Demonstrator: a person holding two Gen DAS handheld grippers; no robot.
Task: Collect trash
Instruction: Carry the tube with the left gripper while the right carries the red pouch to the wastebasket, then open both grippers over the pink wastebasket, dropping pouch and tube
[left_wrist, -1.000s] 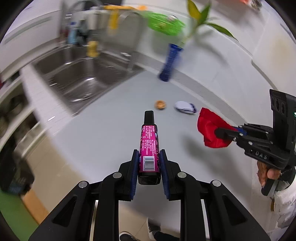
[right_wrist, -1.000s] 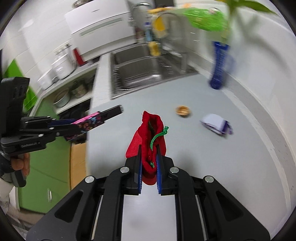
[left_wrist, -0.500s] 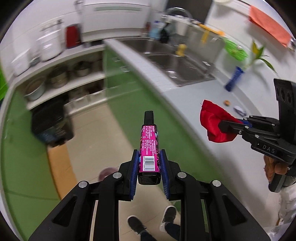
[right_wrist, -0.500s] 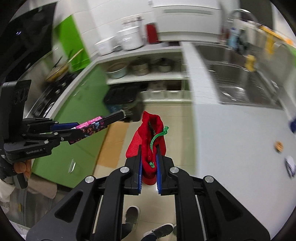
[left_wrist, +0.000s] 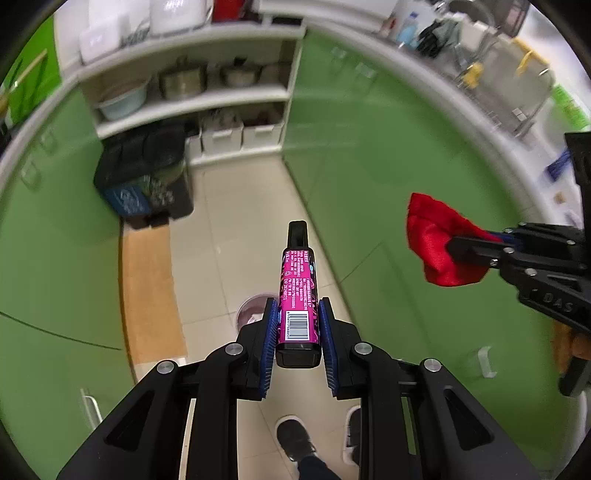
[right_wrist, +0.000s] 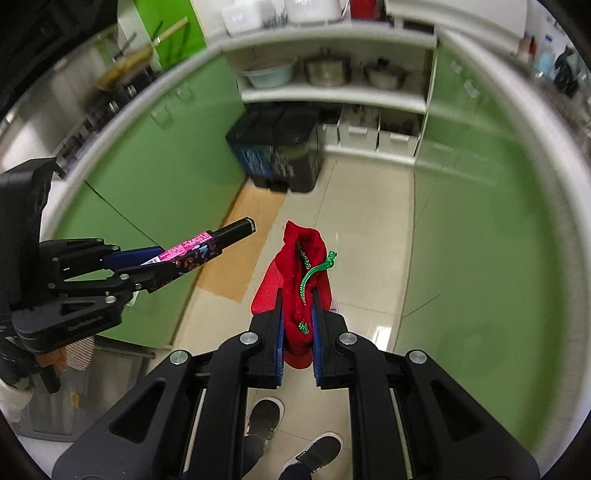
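Note:
My left gripper is shut on a pink tube with a black cap, held out over the kitchen floor; it also shows in the right wrist view. My right gripper is shut on a red drawstring pouch with a green cord; the pouch also shows in the left wrist view. A small round bin with a pale liner stands on the floor just beyond and below the left gripper. A black two-part bin stands by the shelves.
Green cabinets line both sides of the tiled floor. Open white shelves hold pots and boxes at the far end. A brown mat lies on the left. The person's shoes are below.
Both grippers have swung away from the counter and sink toward the floor and the shelves, still holding the tube and the pouch. The small round bin has come closer.

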